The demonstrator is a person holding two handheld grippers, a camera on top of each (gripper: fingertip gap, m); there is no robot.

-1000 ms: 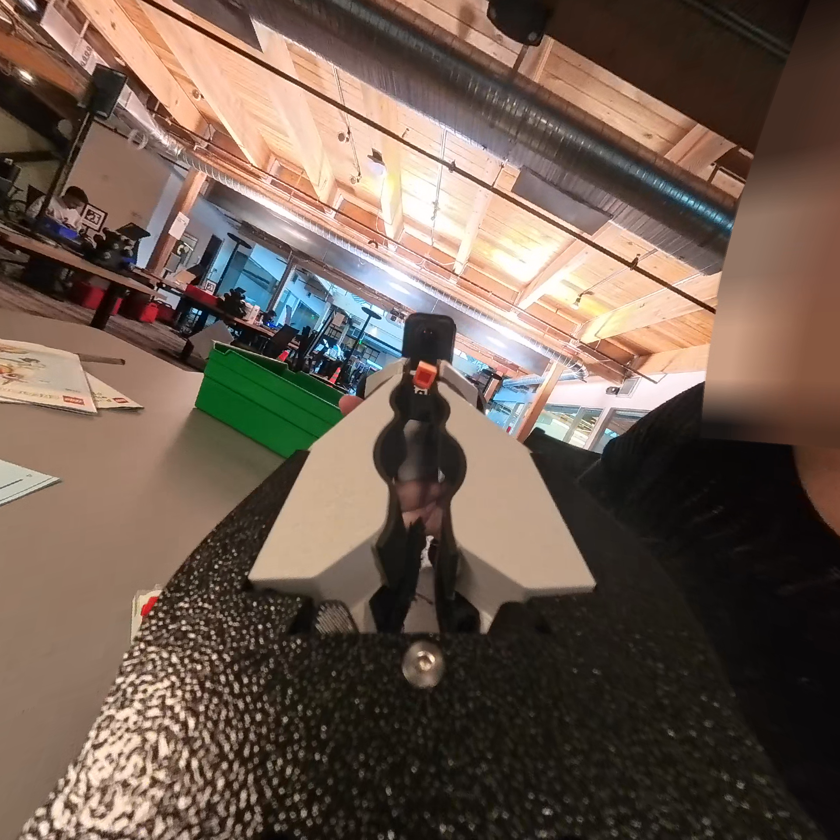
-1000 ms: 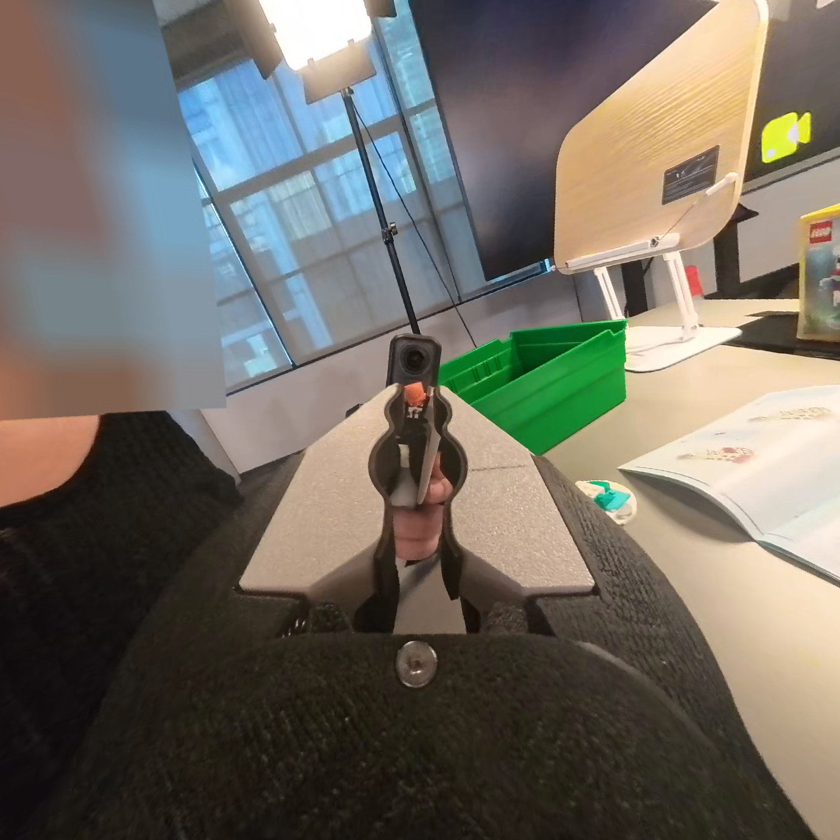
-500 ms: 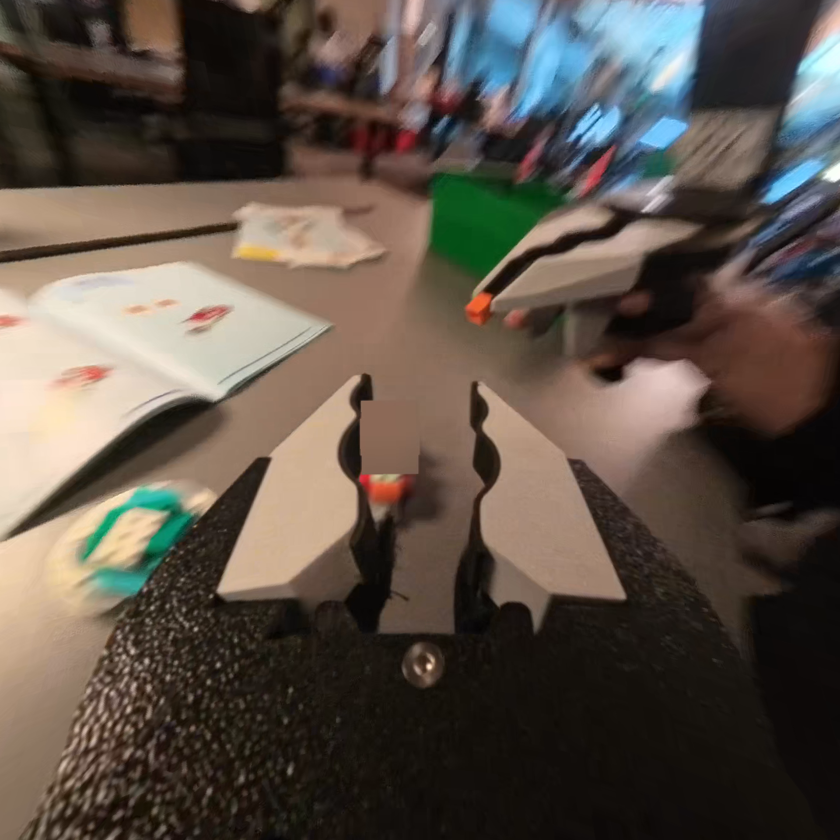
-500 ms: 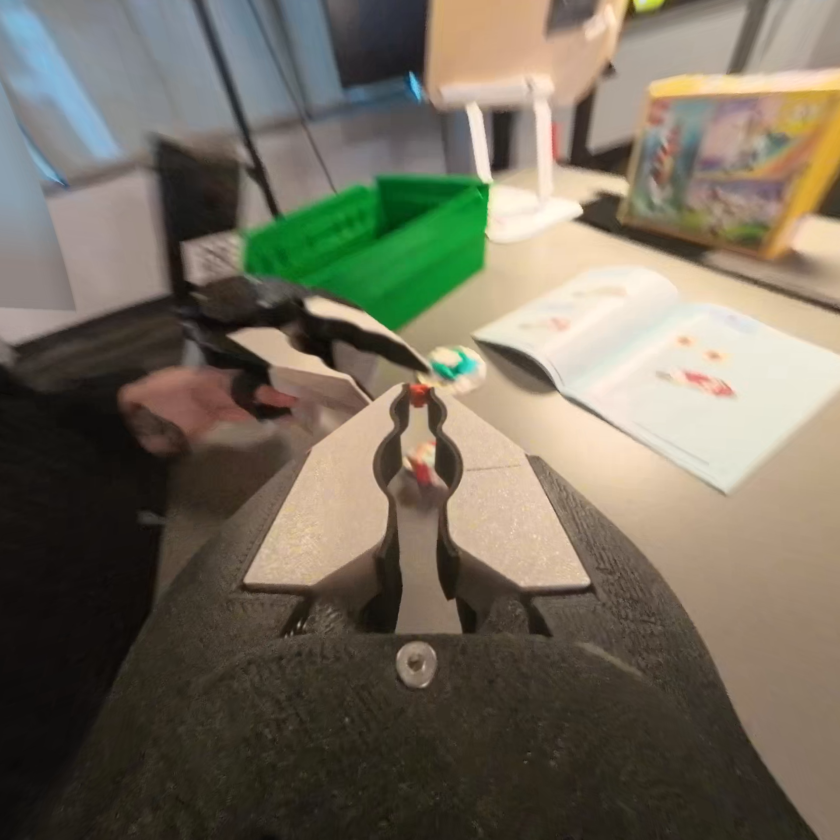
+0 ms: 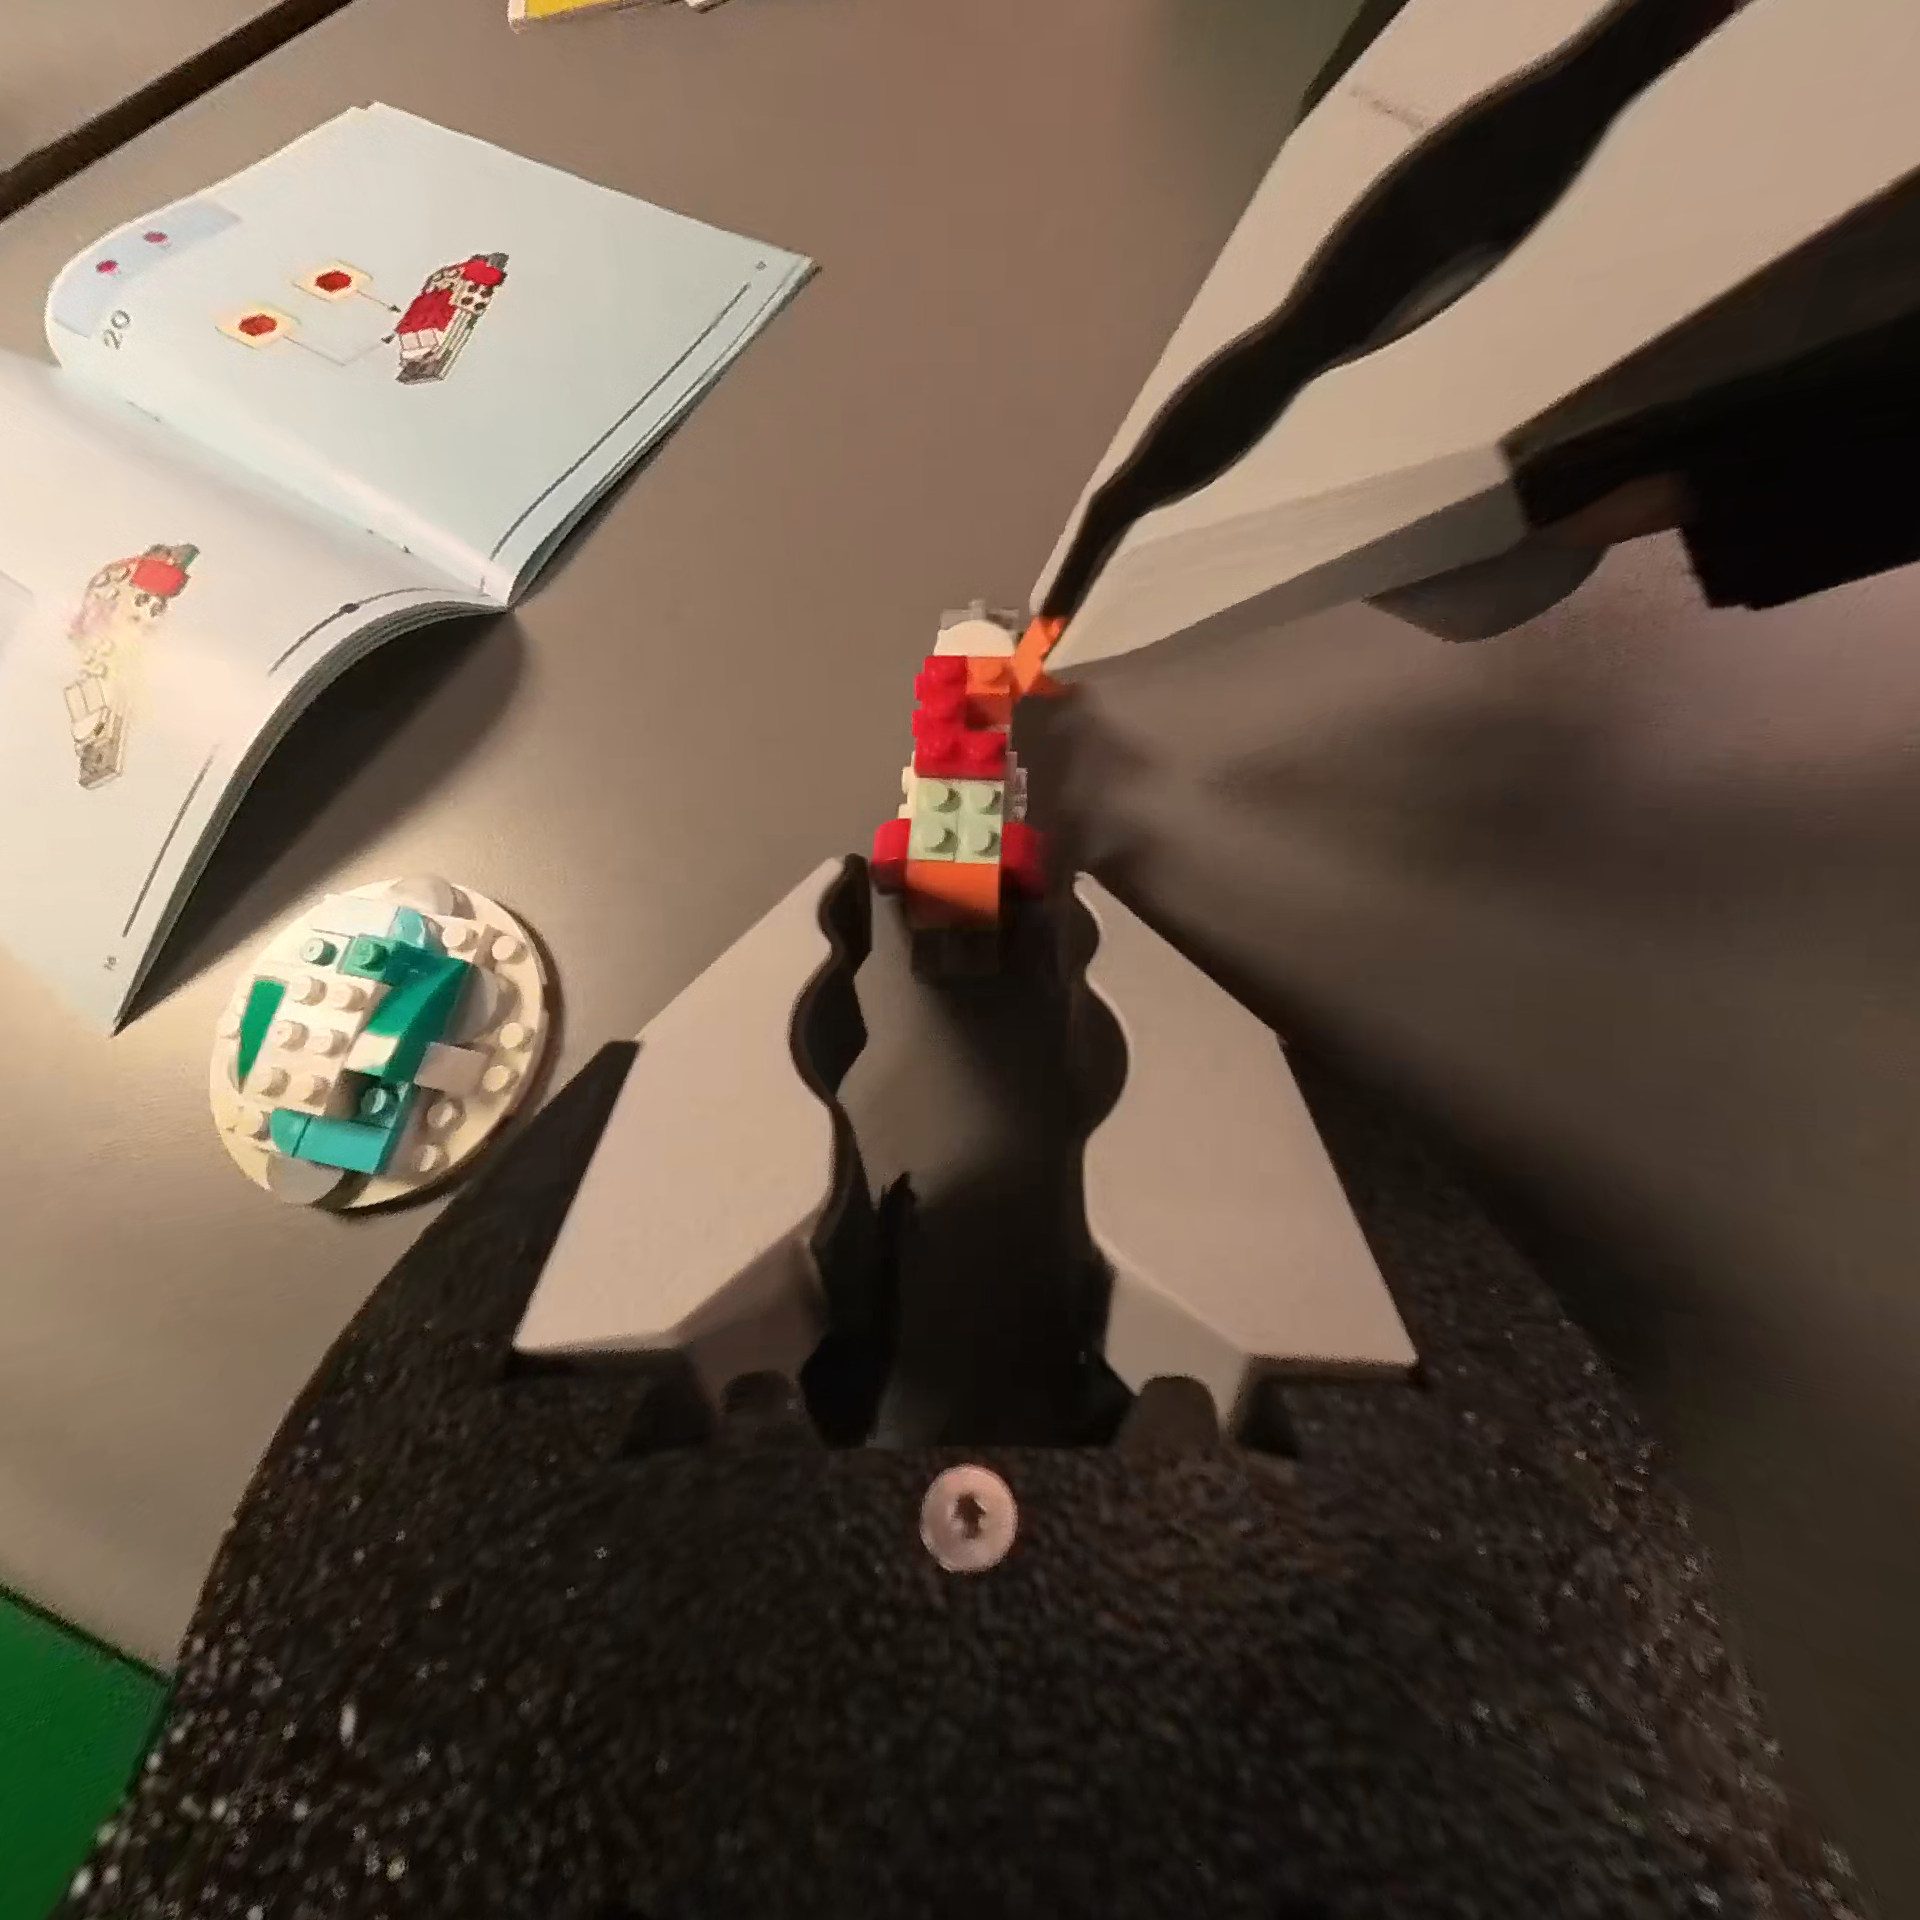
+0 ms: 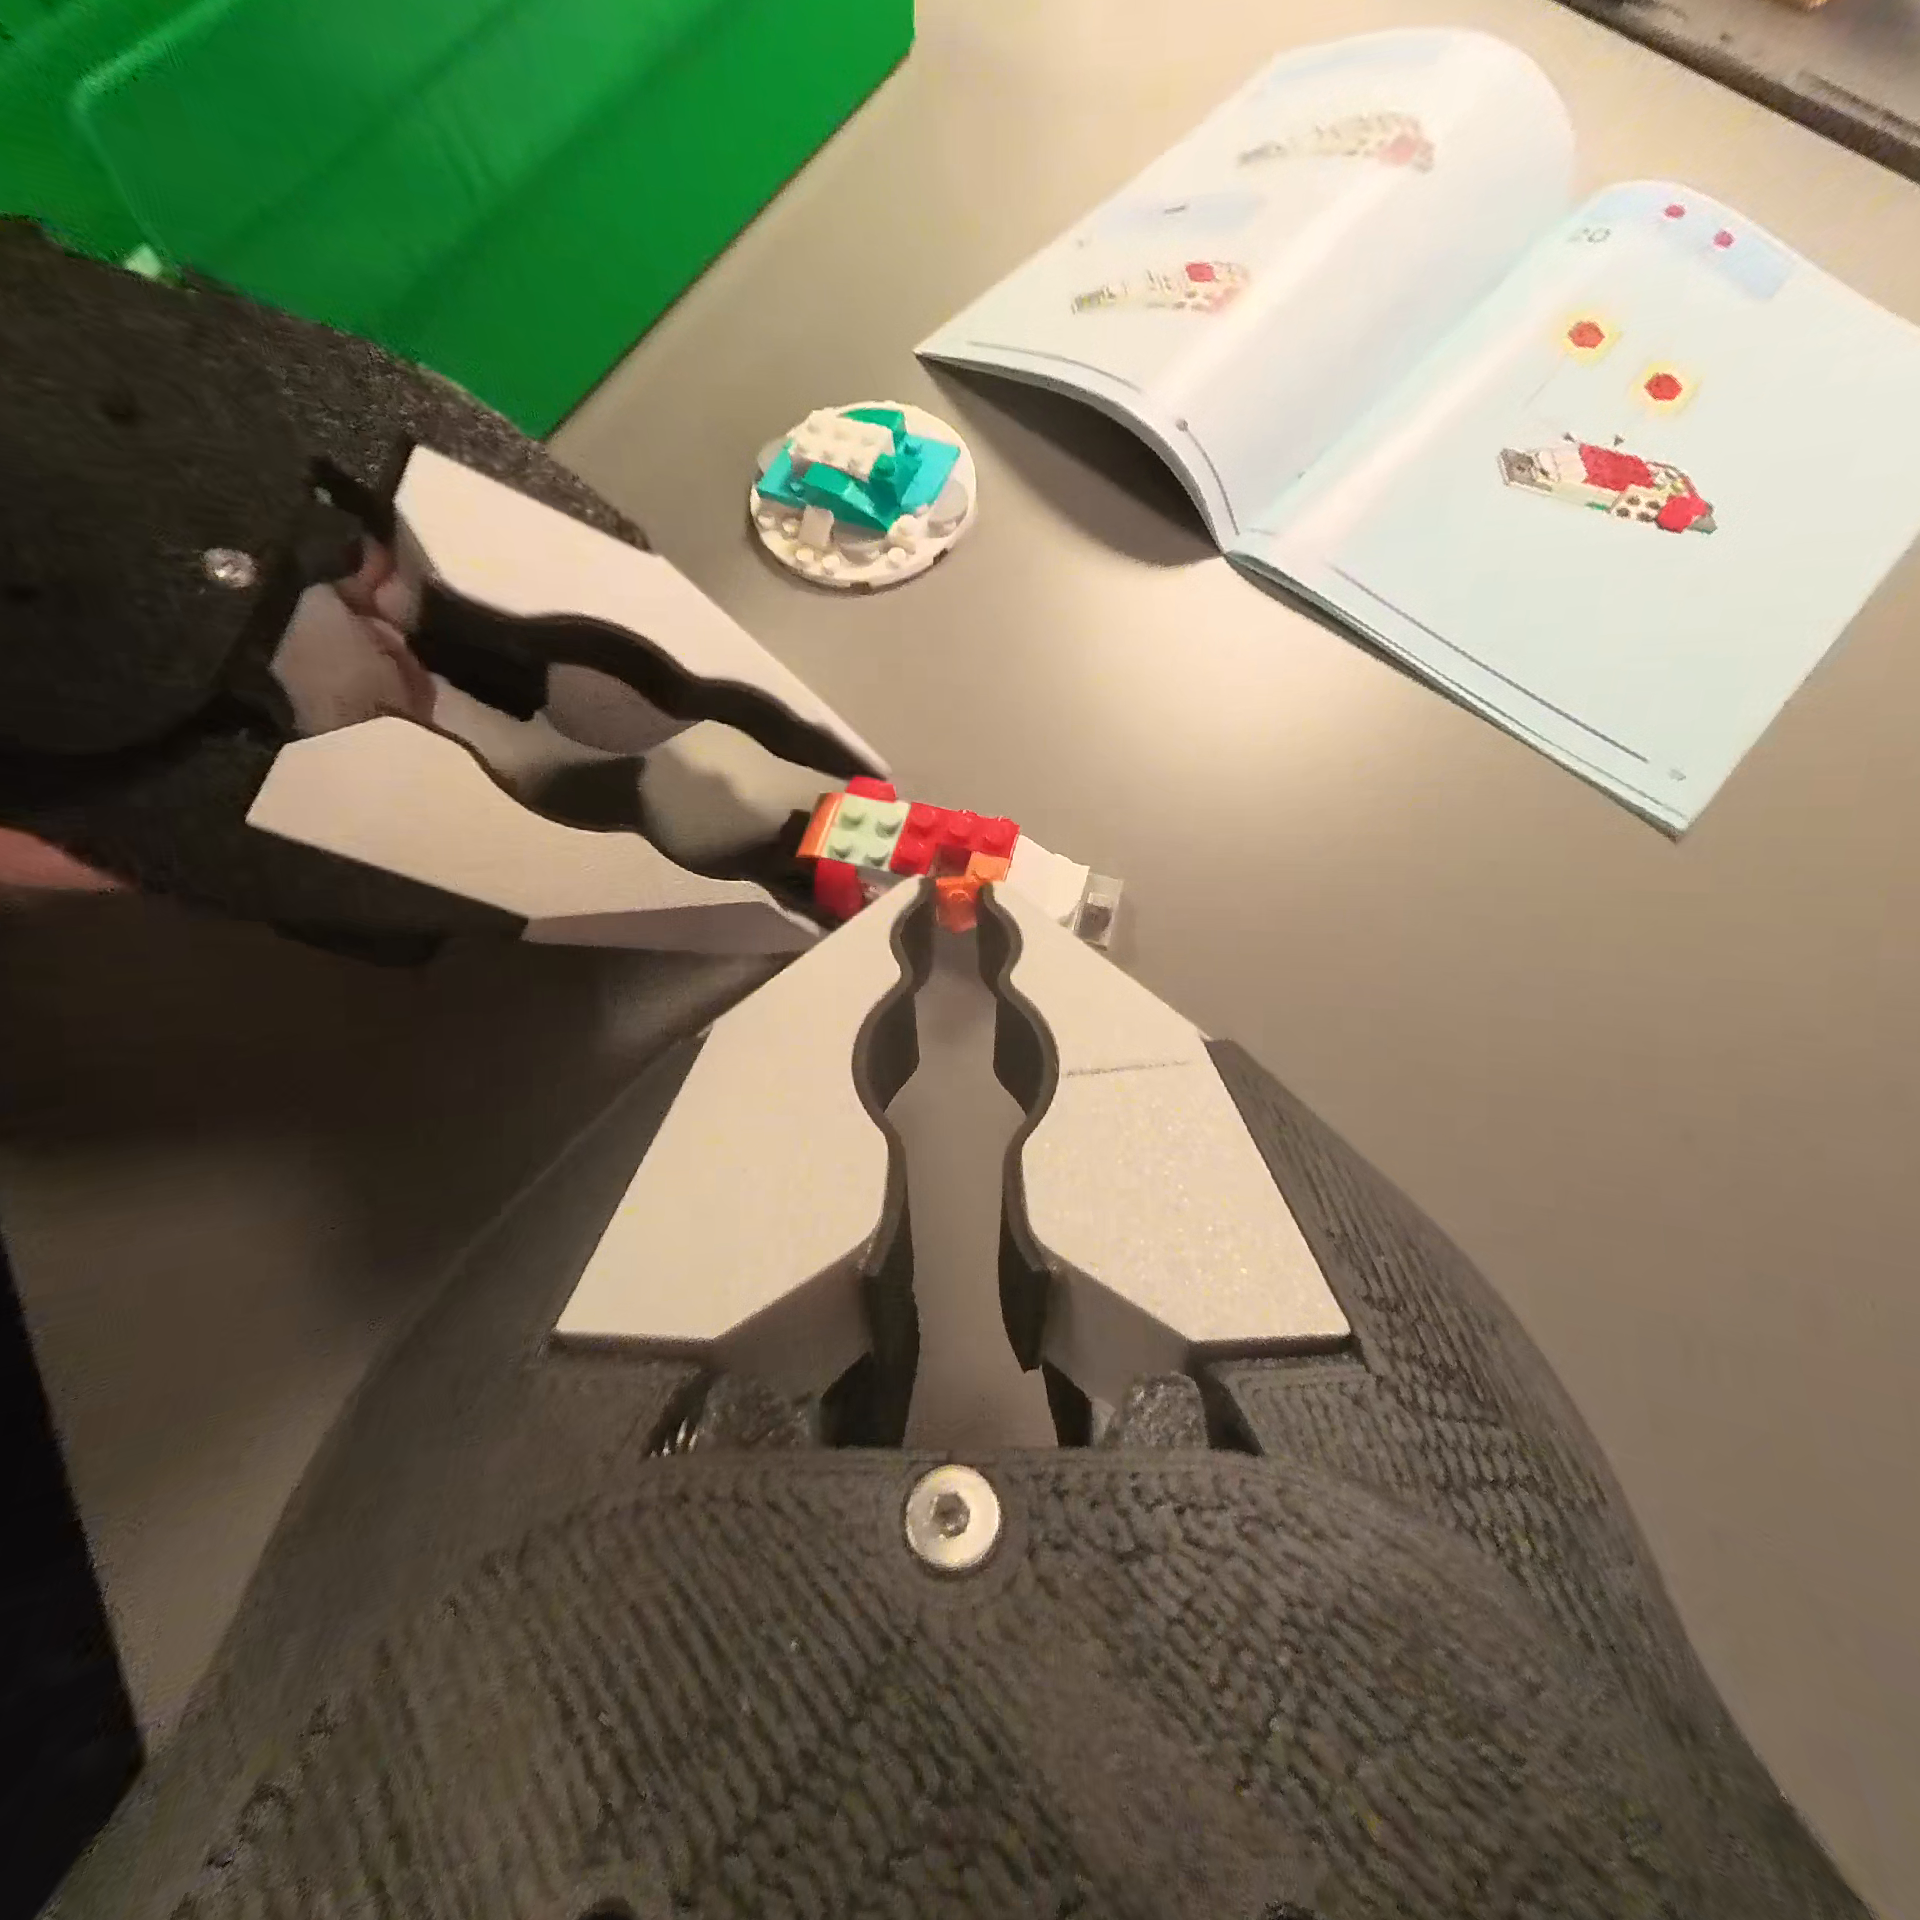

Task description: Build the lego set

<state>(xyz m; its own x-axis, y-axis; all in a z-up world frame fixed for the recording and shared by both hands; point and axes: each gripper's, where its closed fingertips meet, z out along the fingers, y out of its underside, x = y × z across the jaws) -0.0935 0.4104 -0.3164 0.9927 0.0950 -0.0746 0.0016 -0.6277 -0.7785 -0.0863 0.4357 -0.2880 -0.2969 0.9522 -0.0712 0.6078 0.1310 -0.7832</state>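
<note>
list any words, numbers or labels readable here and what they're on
booklet, top corner of the open page: a printed step number, legible, but I don't quote writing.
booklet, page corners: tiny page numbers, too small to read.
right gripper, side: faint marking, too blurred to read.
Nothing else bears writing.

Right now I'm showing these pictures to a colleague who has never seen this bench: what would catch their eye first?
The small red and orange brick model at table centre, with both grippers meeting on it: the right gripper pinches an orange brick against its side, and the left gripper is open around its near end. Beyond lie a round white and teal brick disc and an open booklet.
</note>
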